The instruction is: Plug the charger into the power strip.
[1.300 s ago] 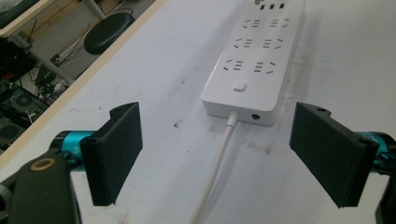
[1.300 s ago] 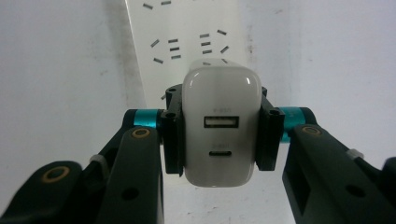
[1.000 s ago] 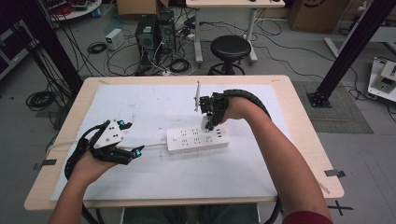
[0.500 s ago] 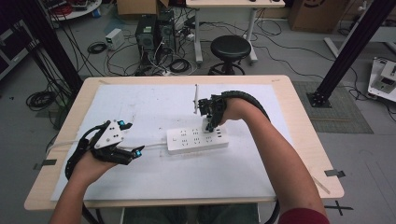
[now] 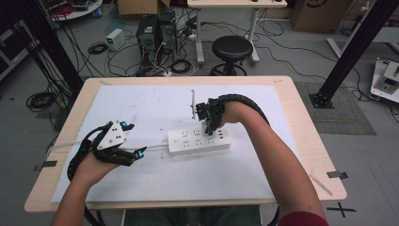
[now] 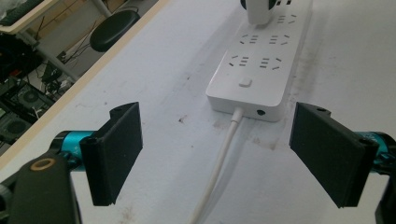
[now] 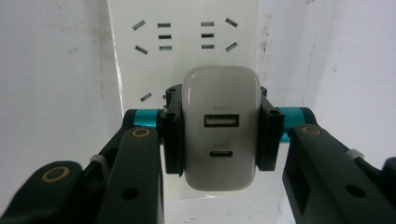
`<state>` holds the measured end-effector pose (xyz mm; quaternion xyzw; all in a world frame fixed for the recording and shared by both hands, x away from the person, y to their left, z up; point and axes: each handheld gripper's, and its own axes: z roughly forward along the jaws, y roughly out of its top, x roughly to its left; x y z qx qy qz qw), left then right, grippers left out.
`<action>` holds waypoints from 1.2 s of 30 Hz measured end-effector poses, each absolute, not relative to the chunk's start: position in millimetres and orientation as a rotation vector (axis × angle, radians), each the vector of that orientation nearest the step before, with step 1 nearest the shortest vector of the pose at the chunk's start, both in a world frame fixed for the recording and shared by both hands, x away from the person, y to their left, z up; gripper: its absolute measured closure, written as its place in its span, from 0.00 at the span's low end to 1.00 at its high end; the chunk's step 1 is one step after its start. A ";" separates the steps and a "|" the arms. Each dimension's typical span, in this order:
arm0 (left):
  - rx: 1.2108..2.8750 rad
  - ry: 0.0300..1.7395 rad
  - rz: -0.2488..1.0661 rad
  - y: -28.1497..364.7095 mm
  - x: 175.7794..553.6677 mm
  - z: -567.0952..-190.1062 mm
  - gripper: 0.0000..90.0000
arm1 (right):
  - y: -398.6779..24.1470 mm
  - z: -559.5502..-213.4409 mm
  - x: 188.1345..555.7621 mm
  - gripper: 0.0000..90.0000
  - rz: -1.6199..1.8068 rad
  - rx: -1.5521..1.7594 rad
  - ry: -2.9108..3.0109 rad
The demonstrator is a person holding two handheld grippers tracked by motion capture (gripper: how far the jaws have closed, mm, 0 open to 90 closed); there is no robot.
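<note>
One white charger [image 7: 220, 133] clamped between right claw [image 7: 219, 135] jaws, over one power strip [image 5: 199, 140]. Left claw [image 6: 219, 154] jaws wide apart, strip ahead. White-covered worktop [image 5: 155, 101]; beyond, one stool [image 5: 232, 48], cables [image 5: 42, 100] on floor.

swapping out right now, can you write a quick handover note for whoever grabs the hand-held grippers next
Right hand-held gripper: shut on the white charger, held over the power strip at its far sockets.
Left hand-held gripper: open, holding nothing, low over the mat near the strip's cord end.
Done: charger grasped and brought to the strip.
Cannot tell from these views whether the prongs are seated.
Left: check the seating, press home if needed, then release.
</note>
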<state>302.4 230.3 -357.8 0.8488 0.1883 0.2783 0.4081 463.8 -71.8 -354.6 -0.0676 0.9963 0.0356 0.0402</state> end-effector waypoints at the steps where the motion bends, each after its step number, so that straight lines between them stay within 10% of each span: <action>1: 2.143 0.468 0.699 229.8 302.5 -357.8 0.19 | -71.7 -354.5 463.2 0.70 0.105 -0.202 3.052; 36: 2.150 0.460 0.694 224.3 301.6 -360.8 0.19 | -67.7 -363.4 465.6 0.71 -0.020 -0.187 3.070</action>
